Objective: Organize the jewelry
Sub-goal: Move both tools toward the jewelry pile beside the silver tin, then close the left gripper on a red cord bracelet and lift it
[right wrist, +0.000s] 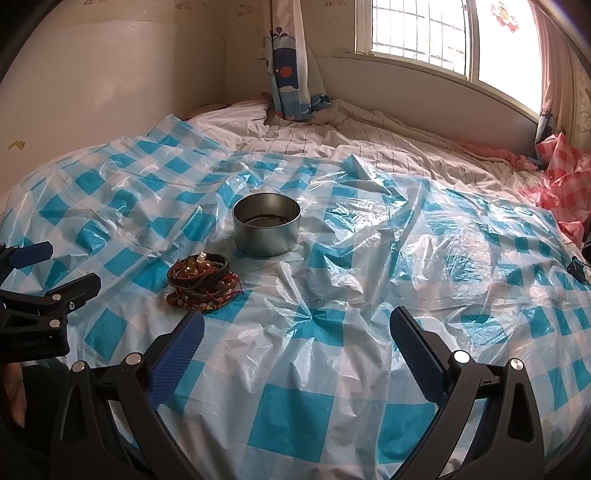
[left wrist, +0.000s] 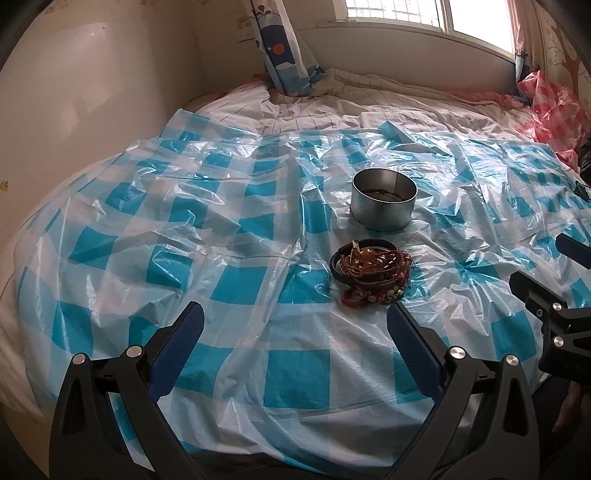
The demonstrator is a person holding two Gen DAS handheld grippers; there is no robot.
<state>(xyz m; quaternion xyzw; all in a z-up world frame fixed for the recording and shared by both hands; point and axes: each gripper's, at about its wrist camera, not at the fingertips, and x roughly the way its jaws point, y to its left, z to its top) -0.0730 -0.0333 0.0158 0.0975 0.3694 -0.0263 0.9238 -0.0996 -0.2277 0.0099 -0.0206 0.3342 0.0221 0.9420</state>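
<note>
A heap of bracelets and beaded cords (left wrist: 371, 271) (right wrist: 201, 282), black, red and amber, lies on the blue-and-white checked plastic sheet (left wrist: 236, 258) (right wrist: 369, 258). Just behind it stands a round open metal tin (left wrist: 384, 203) (right wrist: 266, 229) with something dark at its bottom. My left gripper (left wrist: 295, 321) is open, low over the sheet, its right fingertip just short of the heap. My right gripper (right wrist: 297, 328) is open too, nothing between its fingers, with the heap off its left fingertip. Each gripper shows at the edge of the other's view.
The sheet covers a bed with a striped quilt (right wrist: 369, 144) behind it. A patterned curtain (left wrist: 284, 48) hangs at the back under a window (right wrist: 417, 33). Crumpled red checked plastic (left wrist: 550, 110) lies at the far right. A wall (left wrist: 92, 92) runs along the left.
</note>
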